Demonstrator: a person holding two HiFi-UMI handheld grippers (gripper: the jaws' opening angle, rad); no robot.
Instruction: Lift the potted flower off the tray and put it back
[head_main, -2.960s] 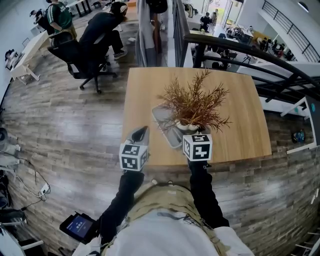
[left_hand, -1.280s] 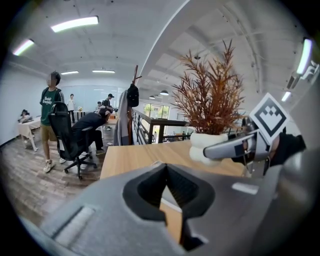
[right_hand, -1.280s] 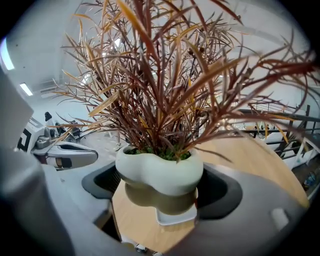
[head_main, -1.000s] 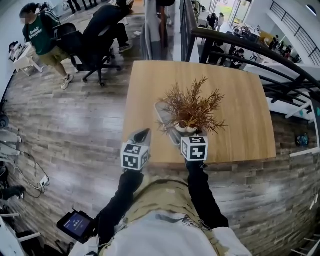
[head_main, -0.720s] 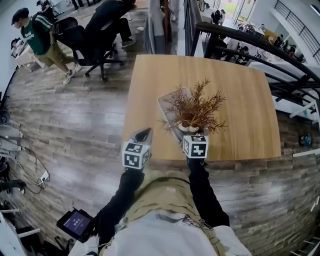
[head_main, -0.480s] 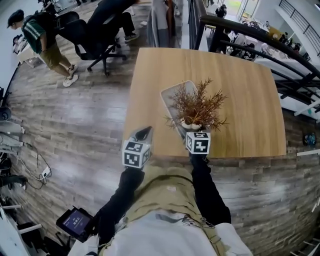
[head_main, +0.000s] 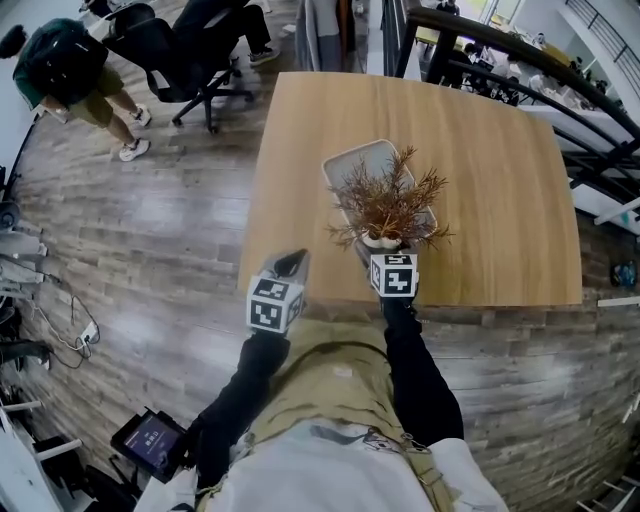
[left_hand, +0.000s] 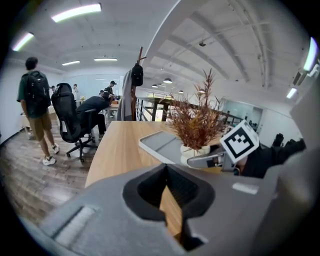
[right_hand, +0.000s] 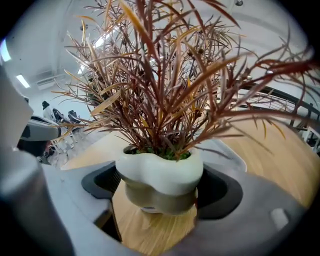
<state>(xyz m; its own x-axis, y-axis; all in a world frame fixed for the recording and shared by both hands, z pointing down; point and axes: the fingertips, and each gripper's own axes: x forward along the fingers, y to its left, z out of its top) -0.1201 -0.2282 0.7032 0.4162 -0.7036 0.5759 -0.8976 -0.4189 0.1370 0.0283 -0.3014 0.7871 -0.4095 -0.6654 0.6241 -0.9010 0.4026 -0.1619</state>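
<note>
The potted flower, with dry red-brown fronds (head_main: 388, 200) in a small white pot (right_hand: 159, 175), sits between the jaws of my right gripper (right_hand: 159, 197), which is shut on the pot. In the right gripper view bare wood shows under the pot, so it hangs off the surface. The grey tray (head_main: 358, 165) lies just behind it on the wooden table (head_main: 490, 170). In the head view the right gripper (head_main: 384, 244) is near the table's front edge. My left gripper (head_main: 292, 263) hovers at the table's front left corner, shut on nothing. From the left gripper (left_hand: 167, 170) view, the tray (left_hand: 159, 142) and pot (left_hand: 196, 150) are ahead to the right.
An office chair (head_main: 180, 60) and a person with a backpack (left_hand: 36, 97) are on the wooden floor beyond the table's far left. A dark railing (head_main: 520, 55) runs behind the table on the right. A small screen device (head_main: 150, 443) lies on the floor at my left.
More of the tray now shows behind the plant, and the pot in my right gripper is nearer the table's front edge. The left gripper has kept its place. The person at the left has walked away.
</note>
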